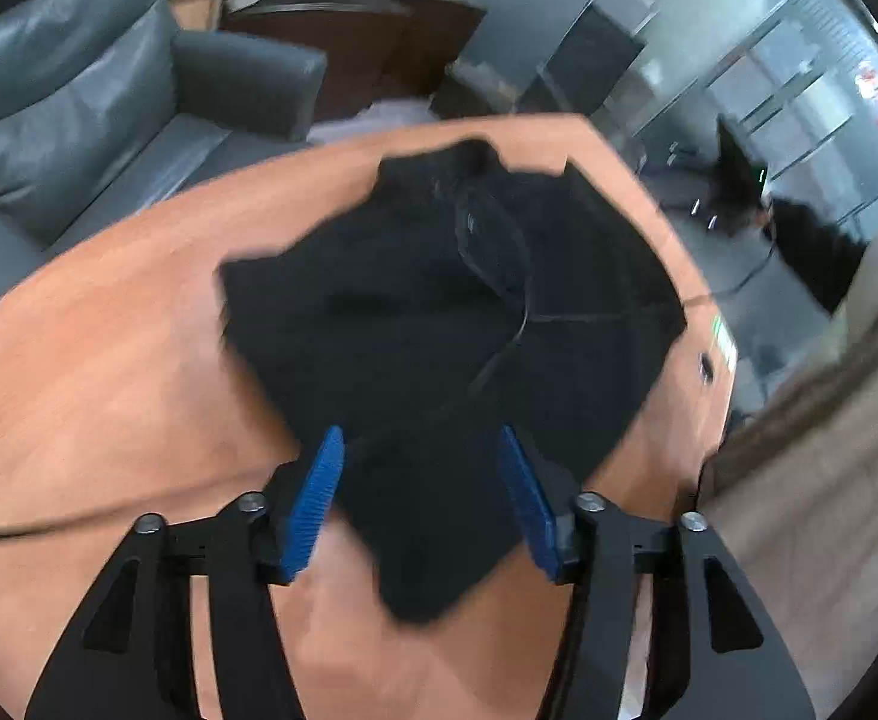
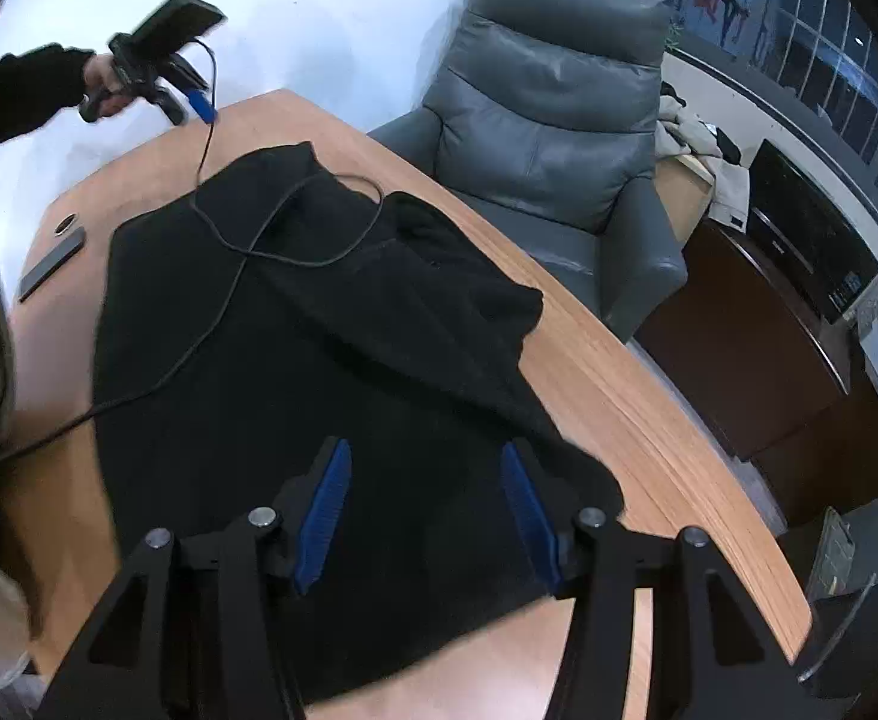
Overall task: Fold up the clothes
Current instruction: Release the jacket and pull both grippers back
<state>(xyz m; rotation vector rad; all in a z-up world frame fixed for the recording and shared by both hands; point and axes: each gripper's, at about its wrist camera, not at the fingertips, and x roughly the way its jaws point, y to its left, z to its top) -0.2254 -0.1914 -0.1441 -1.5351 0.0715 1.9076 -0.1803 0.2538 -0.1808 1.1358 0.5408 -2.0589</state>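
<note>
A black garment (image 1: 439, 324) lies bunched on the orange wooden table (image 1: 109, 372). In the left wrist view my left gripper (image 1: 421, 438) hovers open above its near end, blue pads (image 1: 319, 498) apart and nothing between them. In the right wrist view the same garment (image 2: 319, 372) is spread wider, one part folded over at the right. My right gripper (image 2: 426, 447) is open just above its near edge, not holding it. A hand holds the left gripper (image 2: 196, 105) over the table's (image 2: 619, 396) far corner. A thin black cable (image 2: 247, 252) trails across the cloth.
A grey leather armchair (image 2: 559, 120) stands close behind the table's far edge. A dark cabinet (image 2: 769, 348) with a monitor is at the right. A flat dark slab (image 2: 52, 264) and a round hole (image 2: 67, 223) are at the table's far left. The person's clothing fills the left edge.
</note>
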